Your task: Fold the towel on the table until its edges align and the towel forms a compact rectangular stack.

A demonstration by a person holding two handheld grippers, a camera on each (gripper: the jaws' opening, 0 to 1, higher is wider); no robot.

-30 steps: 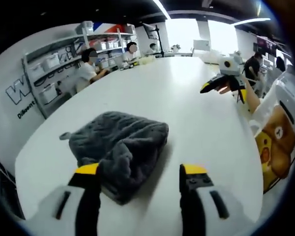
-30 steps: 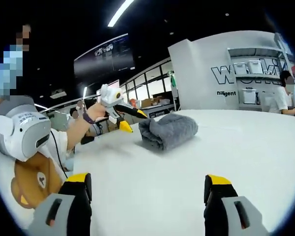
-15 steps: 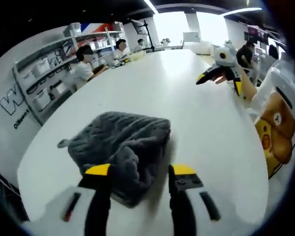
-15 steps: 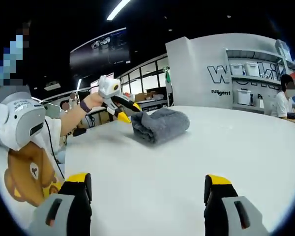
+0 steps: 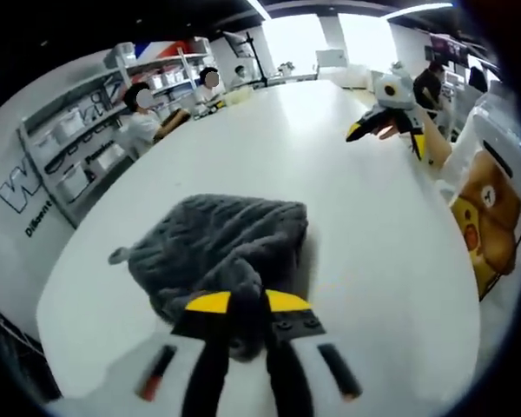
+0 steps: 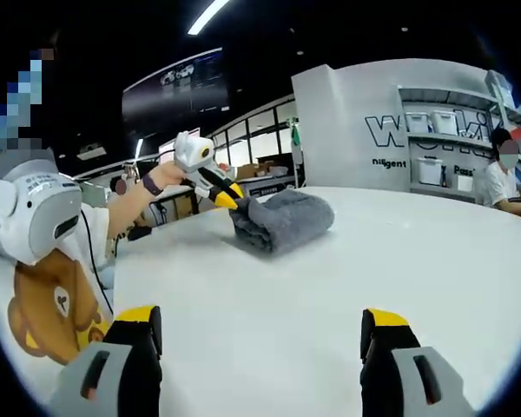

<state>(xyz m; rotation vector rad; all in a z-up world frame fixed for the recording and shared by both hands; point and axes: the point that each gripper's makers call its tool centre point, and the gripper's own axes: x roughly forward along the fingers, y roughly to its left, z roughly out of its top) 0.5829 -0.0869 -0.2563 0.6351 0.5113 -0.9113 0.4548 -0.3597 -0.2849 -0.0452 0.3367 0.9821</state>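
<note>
Between the left gripper's [image 5: 247, 306] yellow-tipped jaws, which stand nearly together, a fold of the towel's [image 5: 221, 248] near end is pinched. From that clamped end the towel runs away from the gripper across the table [image 5: 330, 174], its long axis pointing roughly toward the far end of the tabletop and leaning a little to the right of the view. It is dark grey and plush, folded into a thick, lumpy bundle; the far edge is fairly straight, the near end is bunched and narrow, and a small loop tab sticks out at its left corner. In the right gripper view the towel [image 6: 282, 221] reads as a low, layered roll with rounded folds at its near end, and the left gripper [image 6: 229, 197] meets it at its left end, held by a hand [image 6: 165, 178]. The right gripper [image 6: 260, 334] hangs well away from the towel with its jaws spread wide and nothing between them, bare table [image 6: 330, 295] under it; it appears in the left gripper view [image 5: 389, 128] above the right side of the table. White tabletop lies open all round the towel, with the most room to the right and beyond it; the table's left edge curves by near the towel. Shelves [image 5: 78, 130] with bins line the wall past that edge, and people [image 5: 139, 122] sit at the table's far left side.
</note>
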